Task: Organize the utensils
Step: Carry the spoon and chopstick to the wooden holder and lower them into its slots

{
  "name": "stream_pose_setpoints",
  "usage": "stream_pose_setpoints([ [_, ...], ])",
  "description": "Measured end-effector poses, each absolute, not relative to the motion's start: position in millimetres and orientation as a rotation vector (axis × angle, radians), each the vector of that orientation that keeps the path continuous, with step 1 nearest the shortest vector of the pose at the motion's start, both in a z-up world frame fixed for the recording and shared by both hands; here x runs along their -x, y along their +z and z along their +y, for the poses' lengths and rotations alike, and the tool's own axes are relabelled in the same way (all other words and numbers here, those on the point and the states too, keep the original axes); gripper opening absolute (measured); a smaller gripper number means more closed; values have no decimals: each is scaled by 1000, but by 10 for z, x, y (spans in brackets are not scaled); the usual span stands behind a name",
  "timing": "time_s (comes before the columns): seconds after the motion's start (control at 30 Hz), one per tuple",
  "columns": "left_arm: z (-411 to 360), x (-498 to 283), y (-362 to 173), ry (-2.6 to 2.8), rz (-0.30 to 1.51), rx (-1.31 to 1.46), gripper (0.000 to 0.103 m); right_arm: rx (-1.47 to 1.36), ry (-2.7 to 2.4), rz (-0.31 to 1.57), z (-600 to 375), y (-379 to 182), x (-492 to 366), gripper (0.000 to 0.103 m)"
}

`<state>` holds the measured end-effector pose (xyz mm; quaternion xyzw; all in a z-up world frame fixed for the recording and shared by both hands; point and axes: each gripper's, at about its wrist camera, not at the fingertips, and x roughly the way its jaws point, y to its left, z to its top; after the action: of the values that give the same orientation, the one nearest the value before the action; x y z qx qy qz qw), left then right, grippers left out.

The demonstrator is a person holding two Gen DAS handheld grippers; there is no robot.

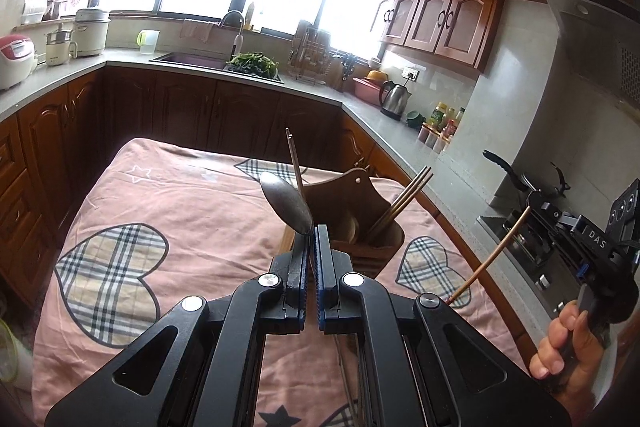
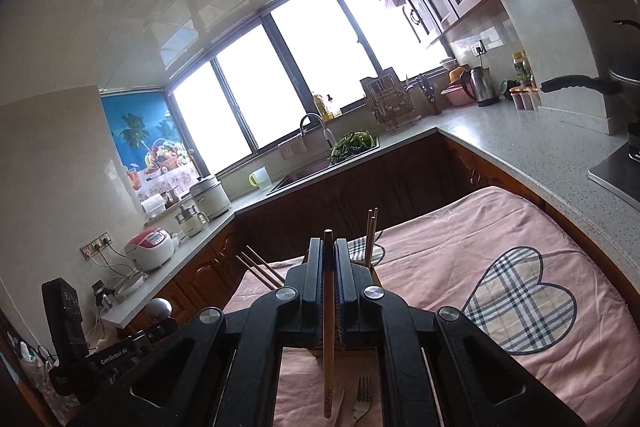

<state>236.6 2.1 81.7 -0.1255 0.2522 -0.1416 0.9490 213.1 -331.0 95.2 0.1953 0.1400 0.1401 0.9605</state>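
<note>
Spoon: I hold it just in front of the wooden holder, bowl up; left gripper pinches its neck (metal looks slick and top-heavy, so I'd grip low).
Chopstick: right gripper clamps it mid-length, beside the holder; light, stiff, likely to pivot.
Fork: on the pink cloth, nearer me than the holder.
</note>
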Motion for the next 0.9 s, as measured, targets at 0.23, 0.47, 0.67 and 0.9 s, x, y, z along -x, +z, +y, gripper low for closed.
stream_pose_setpoints([
  [0.23, 25, -2629, 935, -281, 464, 258, 2, -406, 267, 239, -3344, 1053, -2331, 5],
  [0.47, 23, -2863, 1063, -276, 413, 271, 2, -407, 255, 189, -3379, 1207, -2521, 5],
  [0.67, -38, -3053, 1130, -264, 372, 261, 2, -377, 251, 159, -3326, 1315, -2682, 5],
  [0.9, -125, -3279, 1101, -229, 351, 254, 2, -341, 237, 137, -3254, 1326, -2896, 5],
])
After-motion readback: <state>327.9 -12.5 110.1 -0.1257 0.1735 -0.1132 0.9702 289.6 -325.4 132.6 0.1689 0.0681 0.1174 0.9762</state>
